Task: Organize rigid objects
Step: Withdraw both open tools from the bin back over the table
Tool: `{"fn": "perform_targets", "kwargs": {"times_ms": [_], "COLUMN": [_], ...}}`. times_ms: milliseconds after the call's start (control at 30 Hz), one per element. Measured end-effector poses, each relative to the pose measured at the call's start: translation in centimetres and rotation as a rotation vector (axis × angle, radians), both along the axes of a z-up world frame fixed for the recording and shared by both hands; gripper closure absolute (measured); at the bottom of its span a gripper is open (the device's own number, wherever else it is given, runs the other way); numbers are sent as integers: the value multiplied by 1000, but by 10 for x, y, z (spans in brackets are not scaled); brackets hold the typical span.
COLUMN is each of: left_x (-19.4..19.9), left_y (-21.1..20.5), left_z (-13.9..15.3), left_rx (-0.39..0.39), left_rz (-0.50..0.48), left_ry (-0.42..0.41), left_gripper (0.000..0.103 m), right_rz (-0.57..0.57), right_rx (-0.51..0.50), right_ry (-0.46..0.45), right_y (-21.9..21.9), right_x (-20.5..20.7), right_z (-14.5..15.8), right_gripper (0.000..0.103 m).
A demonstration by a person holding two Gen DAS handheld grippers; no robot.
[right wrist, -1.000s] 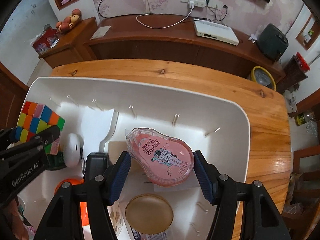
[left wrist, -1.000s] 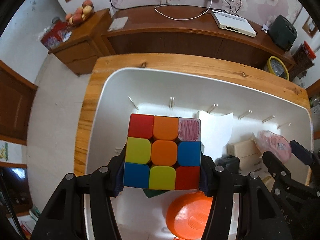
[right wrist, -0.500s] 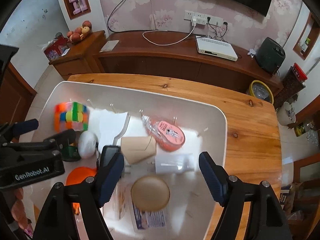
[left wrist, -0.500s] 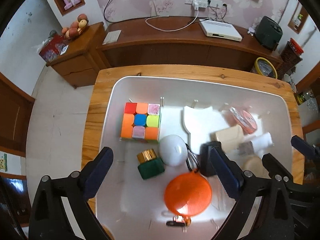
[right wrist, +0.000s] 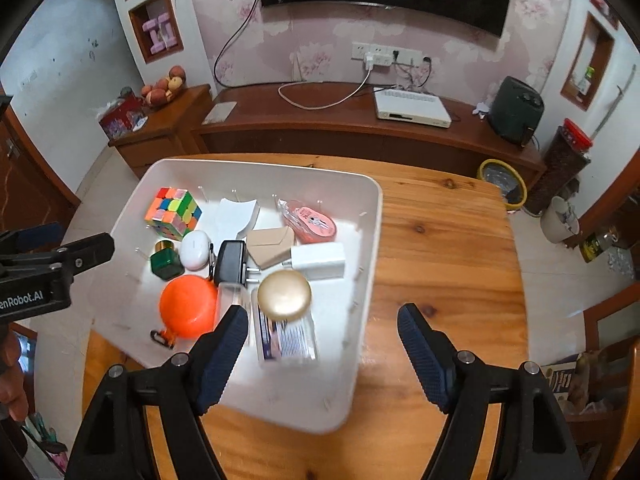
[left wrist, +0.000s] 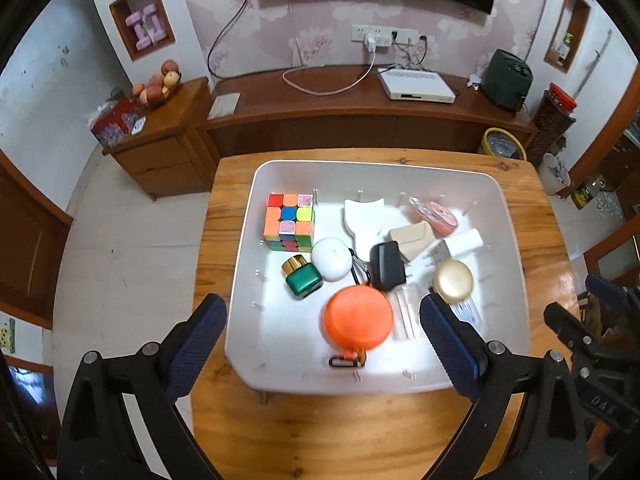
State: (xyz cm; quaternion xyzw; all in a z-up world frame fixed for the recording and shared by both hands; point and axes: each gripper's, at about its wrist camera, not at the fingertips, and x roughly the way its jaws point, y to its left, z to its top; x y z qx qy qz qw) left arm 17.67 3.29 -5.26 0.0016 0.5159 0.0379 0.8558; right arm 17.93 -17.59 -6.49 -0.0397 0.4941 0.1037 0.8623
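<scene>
With my left gripper (left wrist: 322, 322) and right gripper (right wrist: 320, 332) both spread wide and empty above the tray's (left wrist: 516, 264) near edge, I'd pick one item next, say the orange disc (left wrist: 357, 322) near that edge, and descend squarely over it.

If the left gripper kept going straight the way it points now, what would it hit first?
Most likely the orange disc: it lies in the white bin right between the open left gripper fingers. Depth is hard to judge through the fisheye, so the black charger just beyond is possible.
</scene>
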Motion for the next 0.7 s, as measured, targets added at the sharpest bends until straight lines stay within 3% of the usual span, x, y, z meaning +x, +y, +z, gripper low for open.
{"fn": "perform_targets", "kwargs": {"times_ms": [367,700], "left_x": [-93,-151], "left_y": [-32,-52], "left_z": [43,46], "left_rx": [23,22], "left_rz": [-77,-85], "left_ry": [-128,-184], "left_gripper": [5,5], "right_rz": [0,-14], "right_rx": [23,45], "right_ry": [-100,-155], "right_y": [-31,-48], "right_x": [-92,-162], "right_z": [36,47], "right_gripper": [25,25]}}
